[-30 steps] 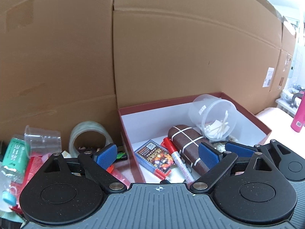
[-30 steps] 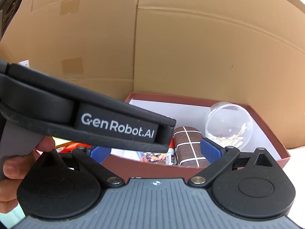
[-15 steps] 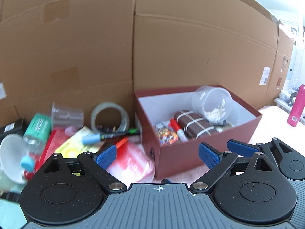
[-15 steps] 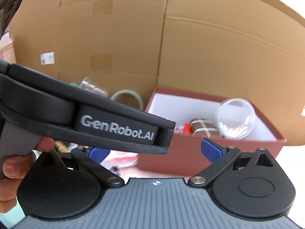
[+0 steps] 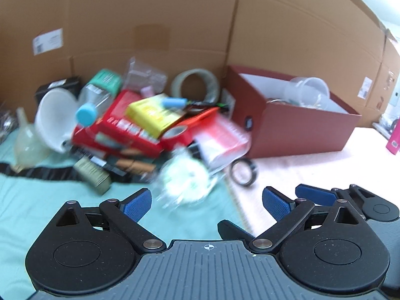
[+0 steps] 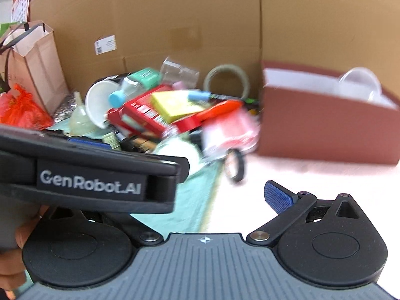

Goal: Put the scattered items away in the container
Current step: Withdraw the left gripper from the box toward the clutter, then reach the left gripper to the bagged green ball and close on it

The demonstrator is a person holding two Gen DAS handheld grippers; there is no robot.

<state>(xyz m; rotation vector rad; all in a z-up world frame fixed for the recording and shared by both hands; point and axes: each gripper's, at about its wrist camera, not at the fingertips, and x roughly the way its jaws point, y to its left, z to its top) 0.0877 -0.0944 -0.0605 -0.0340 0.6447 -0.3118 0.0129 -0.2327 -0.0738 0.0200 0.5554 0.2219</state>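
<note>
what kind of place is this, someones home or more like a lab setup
Probably a staged workspace, not a lived-in room. Tall cardboard sheets wall off the back, household clutter lies piled on a cloth-covered table beside a red box, and the left gripper and right gripper are handheld recording tools.

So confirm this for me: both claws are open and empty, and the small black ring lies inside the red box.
Wrong on one point. The small black ring lies outside the red box, on the surface in front of its near corner, as the left wrist view shows. The left claw and right claw are indeed open and empty.
</note>
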